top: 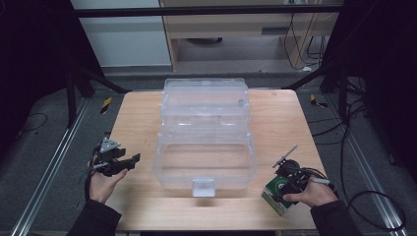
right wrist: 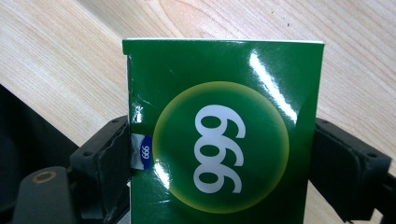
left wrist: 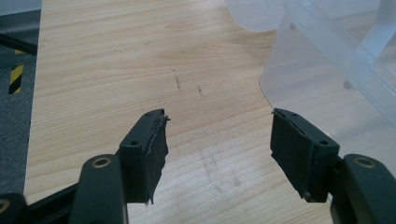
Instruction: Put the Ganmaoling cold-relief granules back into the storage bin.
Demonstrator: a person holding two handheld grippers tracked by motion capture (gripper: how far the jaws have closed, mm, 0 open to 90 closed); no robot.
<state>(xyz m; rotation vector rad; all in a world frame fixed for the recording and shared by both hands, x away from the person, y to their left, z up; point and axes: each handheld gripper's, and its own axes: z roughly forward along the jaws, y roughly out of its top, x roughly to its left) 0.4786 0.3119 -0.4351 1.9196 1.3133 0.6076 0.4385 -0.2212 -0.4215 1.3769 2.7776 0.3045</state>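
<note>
A clear plastic storage box [top: 205,147] with its lid swung back stands in the middle of the wooden table [top: 142,123]. My right gripper [top: 282,189] at the table's front right is shut on a green carton [top: 274,192] printed "999". In the right gripper view the green carton [right wrist: 224,135] sits squeezed between both pads of the right gripper [right wrist: 219,172]. My left gripper [top: 129,163] hovers over the table's front left, jaws open and empty. In the left gripper view the left gripper [left wrist: 218,154] points toward the box wall [left wrist: 322,84].
The box has a white latch [top: 203,187] on its front wall facing me. Bare wood lies left and right of the box. The table's front edge runs close under both hands. Cables [top: 354,128] lie on the floor to the right.
</note>
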